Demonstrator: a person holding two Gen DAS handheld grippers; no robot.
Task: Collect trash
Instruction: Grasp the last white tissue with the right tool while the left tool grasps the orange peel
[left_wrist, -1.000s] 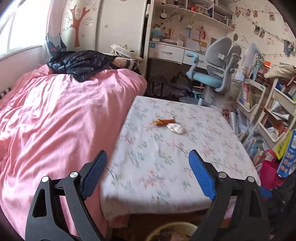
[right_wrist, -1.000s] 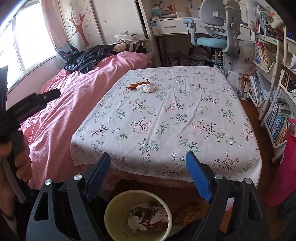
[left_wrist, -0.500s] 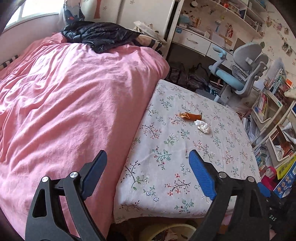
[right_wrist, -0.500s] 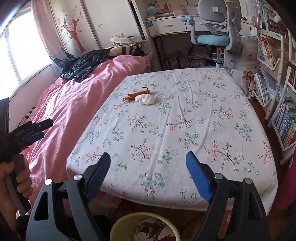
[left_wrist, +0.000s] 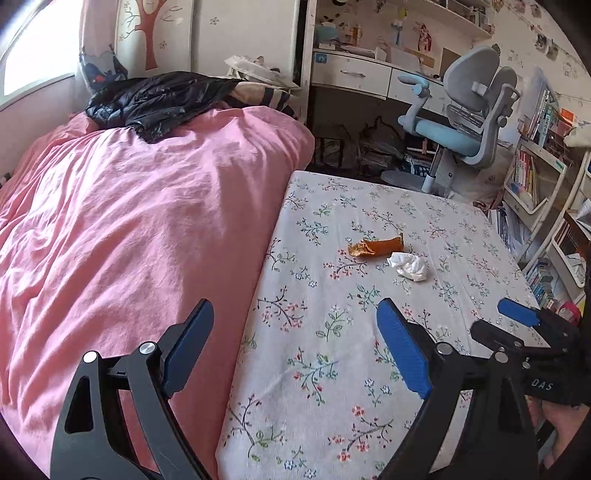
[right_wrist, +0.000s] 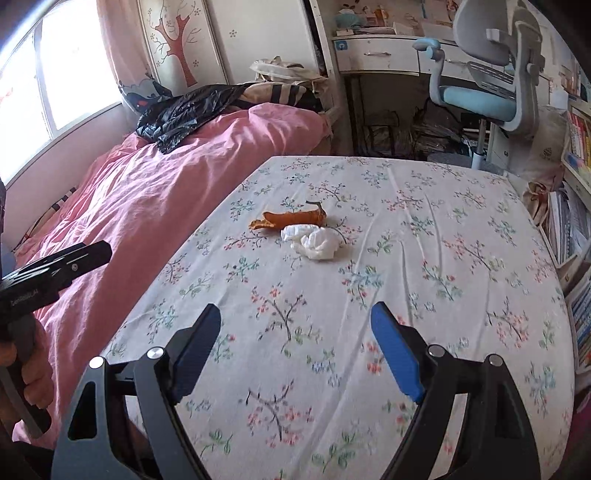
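Right wrist view, nearest first: the right gripper (right_wrist: 295, 350) hangs above the near part of the white floral-print tablecloth (right_wrist: 424, 258) with its blue-padded jaws spread wide and nothing between them. The left gripper (left_wrist: 293, 350) is in the same condition, jaws spread and empty, straddling the line where the cloth meets the pink crumpled duvet (left_wrist: 129, 221); in its own view the right tool appears at the right edge, held by a hand. Step in hand, as judged: approach to the trash, with no item yet contacted. Two items lie mid-table, well ahead of both grippers and clear of the cloth edges. The crumpled white paper tissue (right_wrist: 314, 240) is the nearer, a loose wad that should compress easily. Touching it on the far side is the orange curled strip of peel (right_wrist: 291, 218), thin, flat and ragged at one end, with a dark stem at the other. The next move calls for carrying one gripper forward and down so its pads bracket a single item, then closing; the tissue offers the taller grip, while the peel needs pads low against the cloth. Beyond the table stand a grey and blue swivel desk chair (right_wrist: 495, 74) and a white desk. No bin is visible in either view.
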